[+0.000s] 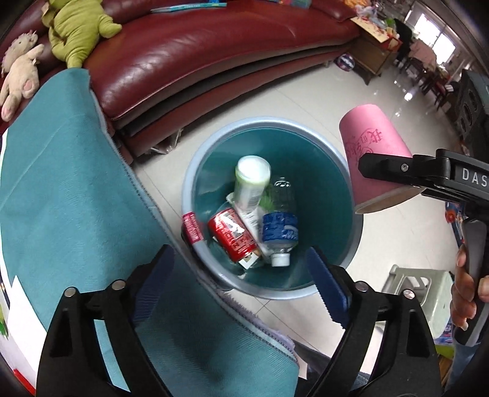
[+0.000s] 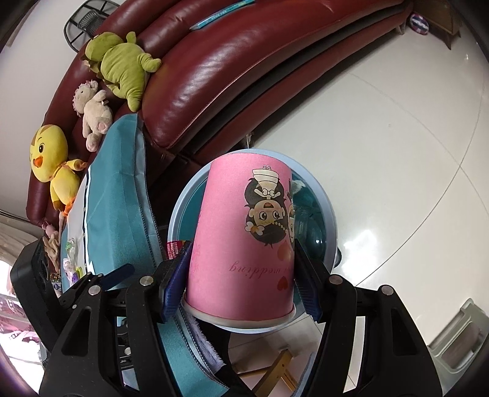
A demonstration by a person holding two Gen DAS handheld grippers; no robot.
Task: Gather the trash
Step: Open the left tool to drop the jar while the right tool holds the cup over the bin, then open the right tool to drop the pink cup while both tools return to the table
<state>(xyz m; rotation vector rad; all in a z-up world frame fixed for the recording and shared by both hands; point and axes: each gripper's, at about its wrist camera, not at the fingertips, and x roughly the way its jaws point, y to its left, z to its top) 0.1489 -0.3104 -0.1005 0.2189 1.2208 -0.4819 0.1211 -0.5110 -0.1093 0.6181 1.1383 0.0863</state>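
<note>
A round blue-grey trash bin (image 1: 321,137) stands on the floor below me. Inside lie a red can (image 1: 233,235), a clear bottle with a blue label (image 1: 279,226) and a white-capped green bottle (image 1: 252,180). My left gripper (image 1: 241,265) hangs open over the bin's near rim, with nothing between its blue pads. My right gripper (image 2: 241,274) is shut on a pink paper cup (image 2: 244,238), held upside down over the bin (image 2: 331,213). In the left wrist view that cup (image 1: 373,152) sits at the bin's right edge.
A dark red leather sofa (image 1: 189,58) with plush toys (image 1: 76,27) curves behind the bin. A table under a teal cloth (image 1: 70,198) stands at the left, touching the bin. A pale green stool (image 1: 428,293) is at the right. Glossy tiled floor (image 2: 397,137) surrounds the bin.
</note>
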